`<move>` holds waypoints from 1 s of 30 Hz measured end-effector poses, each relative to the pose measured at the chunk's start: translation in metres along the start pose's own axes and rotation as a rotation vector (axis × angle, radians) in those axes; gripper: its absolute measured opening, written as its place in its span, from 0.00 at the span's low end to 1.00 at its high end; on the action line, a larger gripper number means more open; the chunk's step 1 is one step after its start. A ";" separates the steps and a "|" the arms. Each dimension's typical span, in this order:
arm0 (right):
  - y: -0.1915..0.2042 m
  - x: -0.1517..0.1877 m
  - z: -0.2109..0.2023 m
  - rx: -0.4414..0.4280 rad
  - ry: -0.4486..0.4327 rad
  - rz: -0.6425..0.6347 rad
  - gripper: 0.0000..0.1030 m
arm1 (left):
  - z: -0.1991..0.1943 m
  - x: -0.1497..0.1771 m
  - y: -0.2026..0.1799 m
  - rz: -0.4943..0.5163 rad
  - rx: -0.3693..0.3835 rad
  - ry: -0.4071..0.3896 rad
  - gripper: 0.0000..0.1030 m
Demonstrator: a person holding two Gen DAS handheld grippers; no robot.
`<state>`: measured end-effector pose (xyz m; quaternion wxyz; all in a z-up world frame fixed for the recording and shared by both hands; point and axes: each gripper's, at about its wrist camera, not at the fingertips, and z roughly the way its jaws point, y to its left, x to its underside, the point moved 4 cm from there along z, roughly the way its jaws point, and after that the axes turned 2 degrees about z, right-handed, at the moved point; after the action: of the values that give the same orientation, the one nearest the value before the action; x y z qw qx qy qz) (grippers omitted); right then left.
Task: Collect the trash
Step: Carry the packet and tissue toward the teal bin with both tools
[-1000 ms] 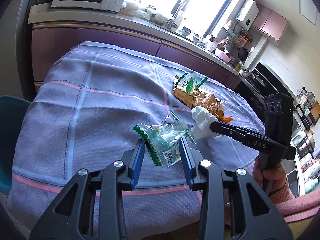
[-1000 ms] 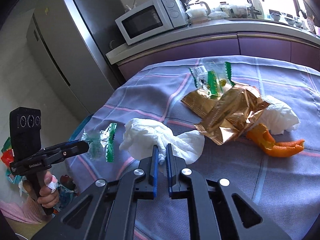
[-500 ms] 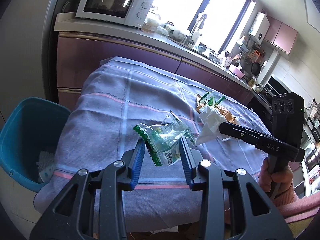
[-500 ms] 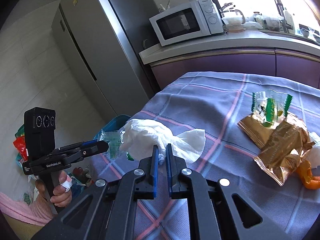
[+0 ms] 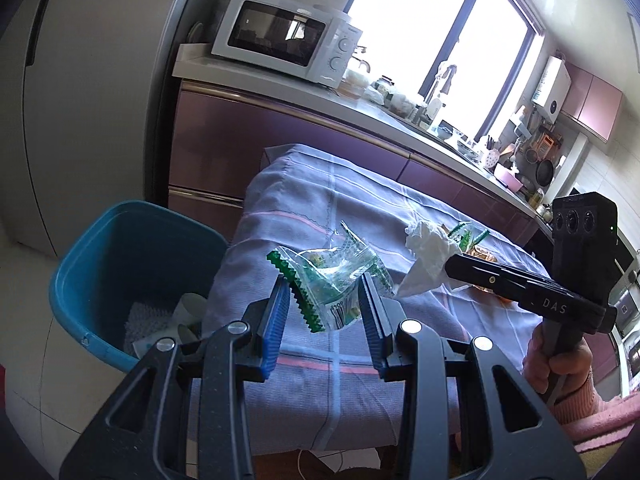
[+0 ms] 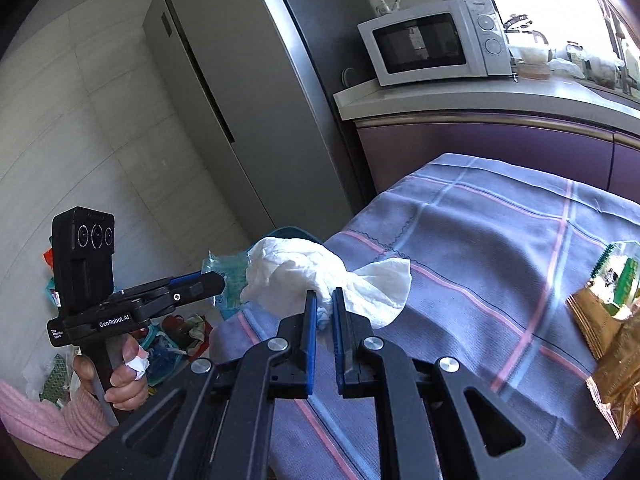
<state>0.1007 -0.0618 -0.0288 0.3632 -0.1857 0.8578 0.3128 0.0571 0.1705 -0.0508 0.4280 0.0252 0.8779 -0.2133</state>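
My left gripper (image 5: 324, 284) is shut on a clear green-edged plastic wrapper (image 5: 332, 280) and holds it in the air over the table's left edge. A blue trash bin (image 5: 120, 264) with some trash inside stands on the floor just left of it. My right gripper (image 6: 324, 300) is shut on a crumpled white tissue (image 6: 312, 272), also lifted above the table; it shows in the left wrist view (image 5: 428, 256). A gold snack bag (image 6: 612, 336) and a green-edged wrapper (image 6: 620, 276) lie on the table at the right.
The table has a purple checked cloth (image 6: 500, 264). Behind it run purple cabinets with a white microwave (image 6: 432, 44) on the counter, and a grey fridge (image 6: 240, 80) stands to the left. Loose clutter lies on the floor (image 6: 176, 336) beside the bin.
Both grippers have lifted and swung left toward the bin with their trash still held. The bin has come fully into the left wrist view.
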 end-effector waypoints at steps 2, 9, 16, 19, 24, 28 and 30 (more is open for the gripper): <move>0.004 -0.004 0.007 -0.013 0.006 -0.010 0.06 | -0.007 -0.002 0.008 -0.013 -0.020 -0.013 0.35; 0.025 -0.016 0.029 -0.060 0.029 -0.049 0.06 | -0.025 -0.004 0.036 -0.051 -0.080 -0.042 0.35; 0.045 -0.027 0.046 -0.097 0.042 -0.082 0.06 | -0.037 -0.006 0.060 -0.075 -0.132 -0.059 0.35; 0.052 -0.032 0.054 -0.119 0.051 -0.088 0.06 | -0.039 -0.007 0.069 -0.088 -0.154 -0.065 0.35; 0.064 -0.040 0.068 -0.134 0.060 -0.107 0.06 | -0.041 -0.007 0.085 -0.108 -0.190 -0.068 0.35; 0.071 -0.044 0.080 -0.140 0.072 -0.123 0.06 | -0.040 -0.006 0.098 -0.124 -0.216 -0.062 0.35; 0.075 -0.044 0.086 -0.140 0.081 -0.131 0.06 | -0.038 -0.006 0.104 -0.130 -0.228 -0.058 0.35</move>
<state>0.1333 0.0551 -0.0128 0.3341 -0.2791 0.8337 0.3399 0.0559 0.2805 -0.0624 0.4385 -0.0868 0.8835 -0.1400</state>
